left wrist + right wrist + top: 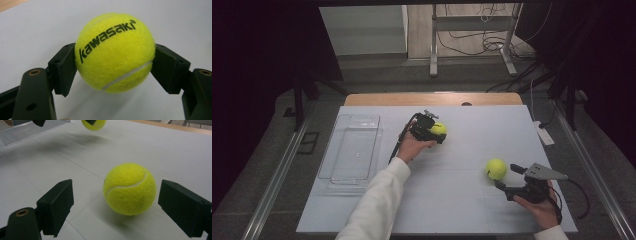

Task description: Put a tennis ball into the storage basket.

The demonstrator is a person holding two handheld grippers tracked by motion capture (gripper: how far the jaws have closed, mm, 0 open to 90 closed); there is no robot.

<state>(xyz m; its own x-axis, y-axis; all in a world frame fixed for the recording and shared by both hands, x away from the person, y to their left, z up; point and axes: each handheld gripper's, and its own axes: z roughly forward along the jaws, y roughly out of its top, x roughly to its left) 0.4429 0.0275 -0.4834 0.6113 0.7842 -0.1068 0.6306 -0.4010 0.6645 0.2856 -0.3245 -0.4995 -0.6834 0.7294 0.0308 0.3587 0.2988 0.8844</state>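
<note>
Fuzzy yellow "kawasaki" tennis ball [113, 52]

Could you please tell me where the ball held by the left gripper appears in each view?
High view: held ball above centre, right of the tray.
Left gripper view: centre, between the fingers.
Right gripper view: top edge, cropped.
Shared landmark: the white table.
</note>
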